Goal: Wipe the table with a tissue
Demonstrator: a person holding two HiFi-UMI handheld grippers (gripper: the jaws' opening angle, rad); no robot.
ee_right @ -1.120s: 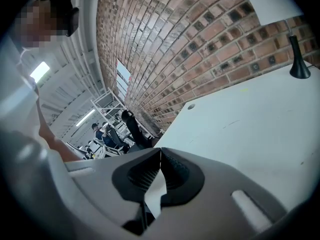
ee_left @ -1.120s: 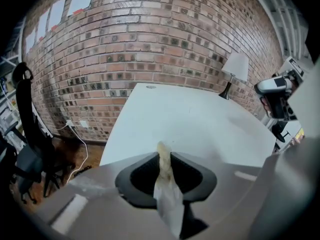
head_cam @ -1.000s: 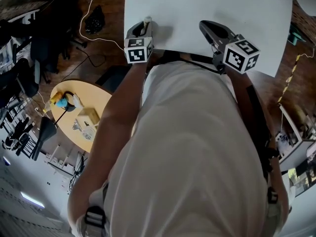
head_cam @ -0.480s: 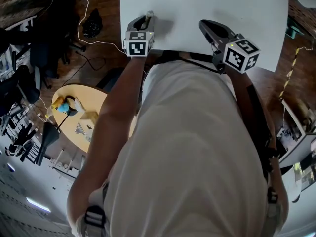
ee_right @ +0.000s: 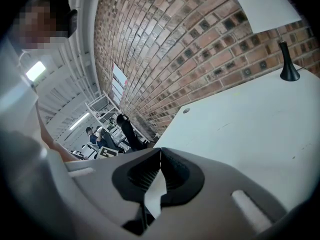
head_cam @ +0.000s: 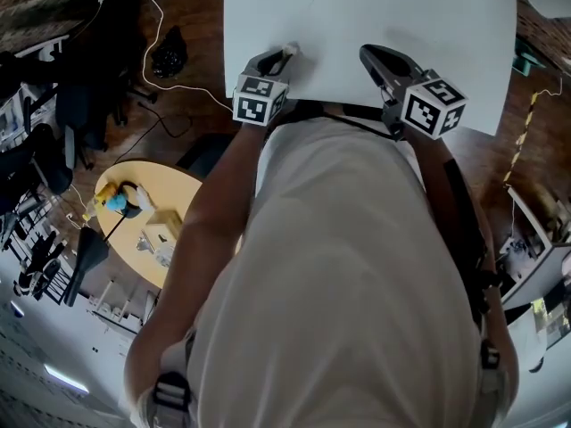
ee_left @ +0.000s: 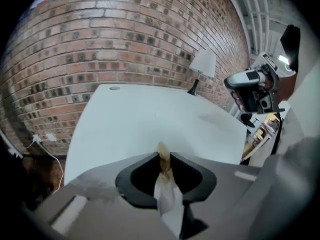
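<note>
The white table [head_cam: 375,7] fills the top of the head view. My left gripper [head_cam: 284,53] hangs over the table's near edge, shut on a crumpled tissue [head_cam: 291,48]. In the left gripper view the tissue [ee_left: 165,184] is pinched between the jaws [ee_left: 163,156], its brownish tip poking out above the tabletop [ee_left: 150,114]. These jaws have just been closing a little on the tissue. My right gripper [head_cam: 370,50] rests over the near edge further right. Its jaws [ee_right: 160,151] meet with nothing between them.
A white-shaded lamp [ee_left: 202,64] stands at the table's far side by the brick wall [ee_left: 125,39]; its black base [ee_right: 289,64] shows in the right gripper view. A round yellow side table [head_cam: 152,203] and cables [head_cam: 169,61] are on the floor to the left.
My left gripper has slid to the right along the table's near edge and rolled, still holding the tissue. The right gripper has stayed where it was.
</note>
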